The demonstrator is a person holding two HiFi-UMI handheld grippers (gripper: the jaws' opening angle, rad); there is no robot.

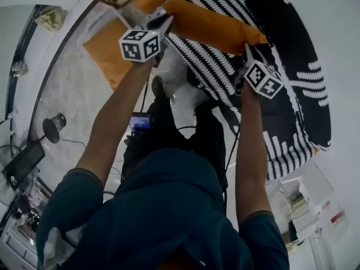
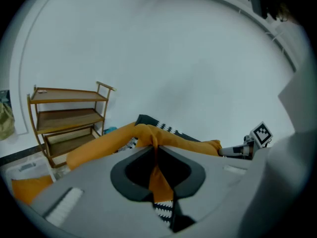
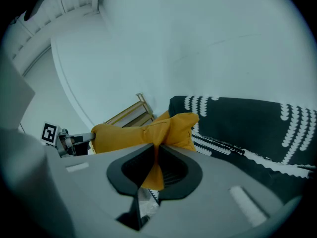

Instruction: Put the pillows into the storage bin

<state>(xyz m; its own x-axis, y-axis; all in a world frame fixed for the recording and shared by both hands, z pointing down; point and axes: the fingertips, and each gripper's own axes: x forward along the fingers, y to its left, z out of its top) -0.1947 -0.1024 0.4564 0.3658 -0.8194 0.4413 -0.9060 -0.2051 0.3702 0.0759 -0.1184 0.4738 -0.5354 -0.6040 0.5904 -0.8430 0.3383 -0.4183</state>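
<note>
Head view shows the largest thing, a black cover with white stripes [image 1: 292, 83], spreading under and beyond the raised arms, and an orange pillow [image 1: 214, 24] held up in the air above it, well clear of its surface. Up and to the left, on the pale floor, sits what looks like the storage bin [image 1: 83, 34], with a second orange cushion [image 1: 107, 55] already lying inside it; a wooden shelf [image 2: 69, 118] stands just behind. The held pillow spans the gap between the two tools. The left gripper [image 1: 165, 22] has its jaws nearly together, pinching a fold of orange fabric at one end, and the right gripper [image 1: 247, 50] is clamped just as narrowly on the other end, fabric bunched between its pads. Judging by how the cloth gathers and the body droops between the grips, the pillow is light, soft and floppy, unlikely to be harmed by a drop. Only thin cover cloth is pinched, so it could slide free; hold at the end seams or corners, both ends together, and a deeper bite would be safer
</note>
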